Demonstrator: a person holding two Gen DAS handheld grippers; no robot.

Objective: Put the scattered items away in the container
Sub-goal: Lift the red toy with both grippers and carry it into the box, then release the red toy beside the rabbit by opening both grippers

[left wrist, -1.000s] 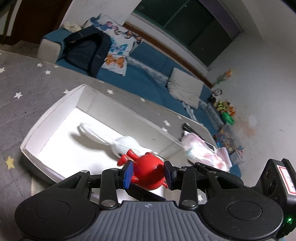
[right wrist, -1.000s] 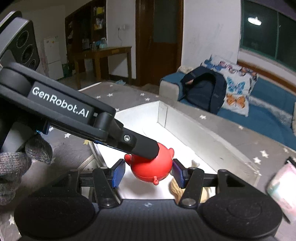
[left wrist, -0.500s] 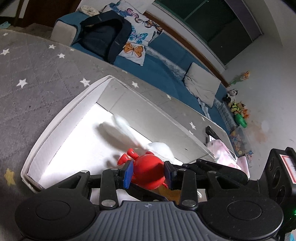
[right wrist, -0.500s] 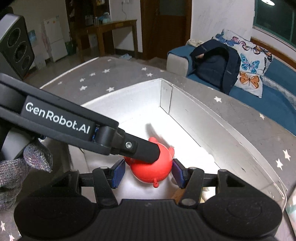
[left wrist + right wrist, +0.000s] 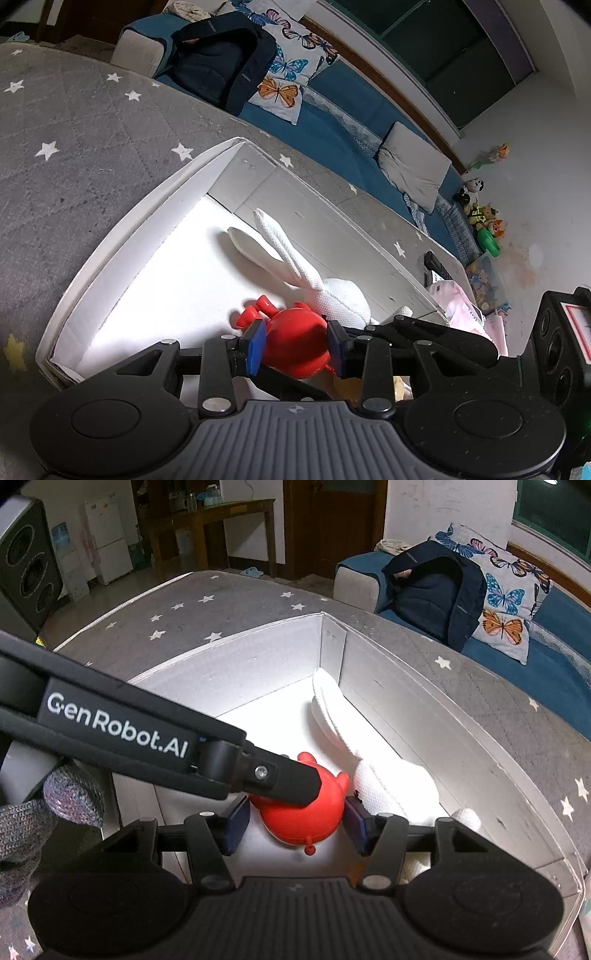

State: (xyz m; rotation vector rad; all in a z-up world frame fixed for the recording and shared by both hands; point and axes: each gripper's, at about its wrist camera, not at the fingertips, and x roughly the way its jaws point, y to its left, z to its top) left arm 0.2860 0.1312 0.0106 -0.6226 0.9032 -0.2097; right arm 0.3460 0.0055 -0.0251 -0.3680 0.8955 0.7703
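A red toy pig point(image 5: 295, 341) sits between the blue pads of my left gripper point(image 5: 296, 347), which is shut on it low inside the white box point(image 5: 122, 236). In the right wrist view the pig point(image 5: 303, 812) lies between the jaws of my right gripper point(image 5: 295, 821), which are open with gaps on both sides. The left gripper's arm point(image 5: 147, 746) crosses that view onto the pig. A white plush rabbit point(image 5: 332, 299) lies in the box beside the pig; it also shows in the right wrist view point(image 5: 391, 779).
The box rests on a grey star-patterned mat point(image 5: 74, 122). A pink packet point(image 5: 461, 306) and a black object point(image 5: 437, 264) lie past the box's far wall. A blue sofa with a dark backpack point(image 5: 432, 587) and butterfly cushion stands behind.
Both grippers have moved down into the box with the red pig, closer to the floor of the box and the rabbit.
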